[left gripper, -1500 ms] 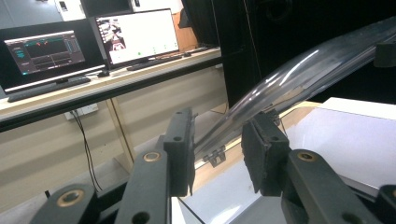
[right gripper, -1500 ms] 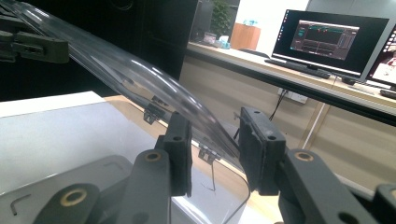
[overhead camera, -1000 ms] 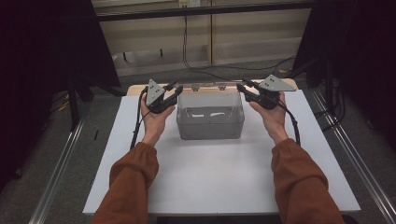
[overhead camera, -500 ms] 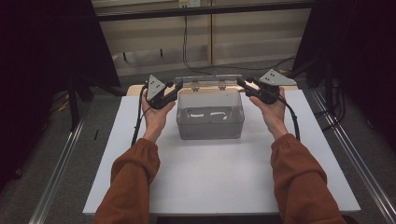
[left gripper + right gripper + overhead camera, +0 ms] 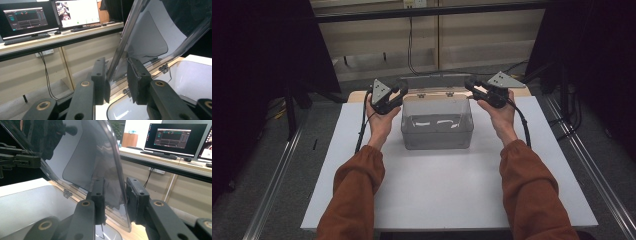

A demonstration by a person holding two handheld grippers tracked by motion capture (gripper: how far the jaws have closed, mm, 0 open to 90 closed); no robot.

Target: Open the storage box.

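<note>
Lid [image 5: 95,170] of clear box [image 5: 437,131] upright, edges between parted left gripper [image 5: 117,77] and right gripper [image 5: 115,200].

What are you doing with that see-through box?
A person holds tongs in each hand at a white table. The left tongs and the right tongs each straddle a side edge of the clear lid of a clear plastic box. The lid is hinged at the back and stands tipped up, so the box is open. Whether the tongs squeeze the lid is hard to tell.
</note>
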